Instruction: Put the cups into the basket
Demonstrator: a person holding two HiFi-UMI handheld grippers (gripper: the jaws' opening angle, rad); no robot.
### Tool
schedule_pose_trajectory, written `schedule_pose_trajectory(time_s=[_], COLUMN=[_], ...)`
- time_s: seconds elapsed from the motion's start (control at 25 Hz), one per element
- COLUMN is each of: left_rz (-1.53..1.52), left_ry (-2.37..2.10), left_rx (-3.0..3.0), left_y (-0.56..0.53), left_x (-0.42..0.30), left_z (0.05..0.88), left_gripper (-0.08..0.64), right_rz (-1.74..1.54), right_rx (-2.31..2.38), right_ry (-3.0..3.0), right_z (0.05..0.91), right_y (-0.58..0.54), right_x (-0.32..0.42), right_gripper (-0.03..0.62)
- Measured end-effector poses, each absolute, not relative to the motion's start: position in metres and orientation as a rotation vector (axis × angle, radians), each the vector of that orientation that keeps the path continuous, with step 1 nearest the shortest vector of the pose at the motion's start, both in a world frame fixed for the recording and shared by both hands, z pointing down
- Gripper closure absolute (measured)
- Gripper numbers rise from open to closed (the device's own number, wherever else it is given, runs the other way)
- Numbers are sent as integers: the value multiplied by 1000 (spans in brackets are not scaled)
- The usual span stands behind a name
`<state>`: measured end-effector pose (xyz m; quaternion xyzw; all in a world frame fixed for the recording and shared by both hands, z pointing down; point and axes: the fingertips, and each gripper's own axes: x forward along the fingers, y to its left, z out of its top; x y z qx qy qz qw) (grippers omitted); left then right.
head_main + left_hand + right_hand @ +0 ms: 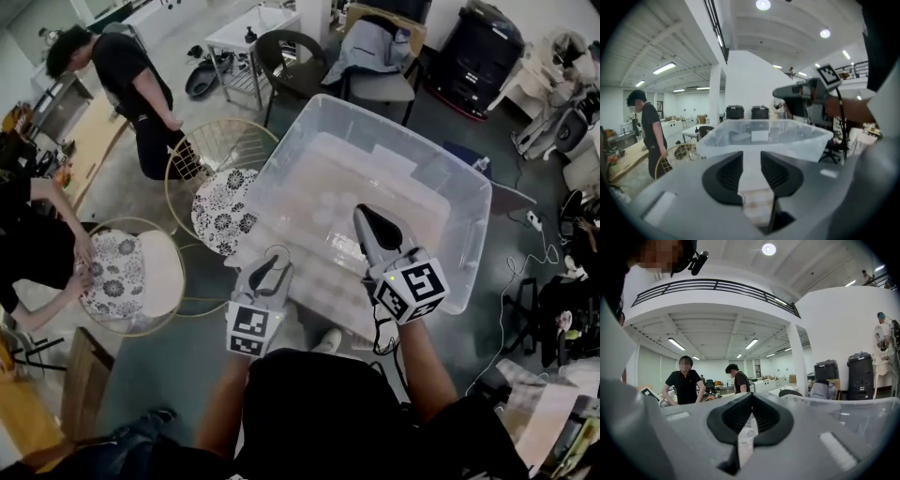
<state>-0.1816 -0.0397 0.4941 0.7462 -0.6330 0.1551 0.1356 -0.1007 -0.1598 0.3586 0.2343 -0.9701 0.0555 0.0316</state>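
Cluttered floor [178,366] rings the clear plastic basket [403,141], no cups show anywhere, and with the jaws of the left gripper [751,159] apart and empty and those of the right gripper [751,401] closed on nothing, a hasty swing toward cups could clip its near rim.

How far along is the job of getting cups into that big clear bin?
Done: apparently nothing; the clear bin looks empty. In hand: nothing; the left gripper is open and empty, the right gripper shut on nothing, both by the bin's near side. Left: everything, and no cups are in view.
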Motion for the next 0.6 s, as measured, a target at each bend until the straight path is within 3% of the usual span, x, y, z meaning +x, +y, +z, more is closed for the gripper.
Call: schedule_pose_trajectory(time_s=[0.6], left_rz=[948], left_ry=[-1445], left_rx=[2022], left_y=[-39], left_x=[-196], left_z=[678], left_gripper=[346], right_rz=[200], right_rx=[723], right_ry=[-2905], right_z=[383], right_y=[-170], right_x=[-132], right_gripper=[591])
